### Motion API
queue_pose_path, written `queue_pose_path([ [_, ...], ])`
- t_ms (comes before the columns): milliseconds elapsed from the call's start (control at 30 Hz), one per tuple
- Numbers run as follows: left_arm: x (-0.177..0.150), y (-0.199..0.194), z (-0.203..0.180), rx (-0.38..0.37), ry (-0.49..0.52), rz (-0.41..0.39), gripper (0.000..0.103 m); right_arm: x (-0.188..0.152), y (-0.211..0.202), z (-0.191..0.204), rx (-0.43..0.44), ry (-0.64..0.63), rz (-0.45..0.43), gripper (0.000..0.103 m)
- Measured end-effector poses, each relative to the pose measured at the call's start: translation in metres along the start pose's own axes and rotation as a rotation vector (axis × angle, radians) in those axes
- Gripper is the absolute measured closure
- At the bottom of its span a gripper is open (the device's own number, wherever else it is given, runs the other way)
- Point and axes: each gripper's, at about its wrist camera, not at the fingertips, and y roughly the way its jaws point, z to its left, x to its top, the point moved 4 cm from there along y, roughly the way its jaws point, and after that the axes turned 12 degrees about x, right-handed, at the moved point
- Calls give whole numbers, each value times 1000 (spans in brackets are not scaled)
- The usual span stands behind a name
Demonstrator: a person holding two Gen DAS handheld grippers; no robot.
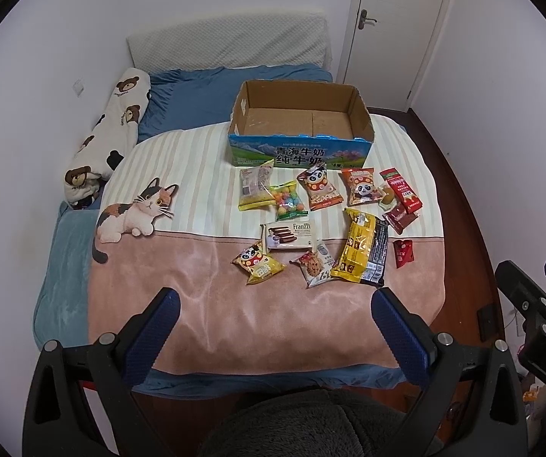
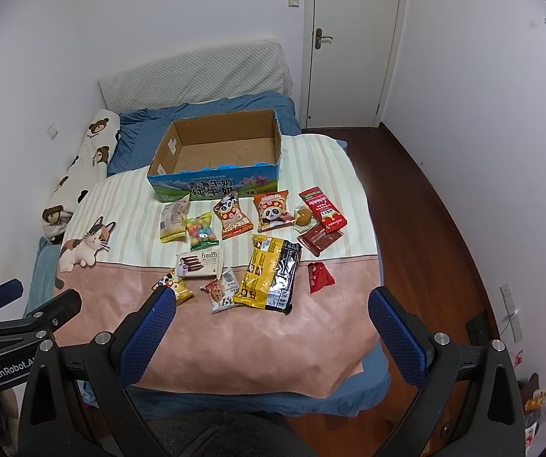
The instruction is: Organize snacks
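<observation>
Roughly a dozen snack packets (image 1: 311,221) lie scattered on a plush cat-print blanket (image 1: 181,297) in the left wrist view, just in front of an open cardboard milk carton box (image 1: 299,141) whose bare brown floor suggests nothing has yet been packed. The left gripper (image 1: 275,316) hangs above the blanket's pink near edge with its blue, ridged pads spread wide and nothing between them, apparently poised short of the pile to pick a first target. Crinkly foil pouches sit nearest the box, while a flat yellow-and-black bag (image 1: 362,247) lies closer in. From the right wrist view, the right gripper (image 2: 273,316) is likewise splayed wide and empty, aimed toward the same yellow-and-black bag and a small red sachet (image 2: 319,276) lying apart at the pile's right edge. A round brownish item (image 2: 304,216) in clear wrap may be a pastry, though the view is too small to tell.
</observation>
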Motion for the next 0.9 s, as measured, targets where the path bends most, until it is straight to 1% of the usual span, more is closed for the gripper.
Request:
queue_pose_path([
  [733, 2, 0, 1, 0, -3, -7, 0, 4, 2, 9, 20, -3, 11, 0],
  [833, 2, 1, 2, -2, -8, -5, 0, 4, 7, 6, 30, 7, 19, 0],
  [900, 6, 4, 3, 5, -16, -24, 0, 4, 14, 2, 44, 27, 25, 0],
])
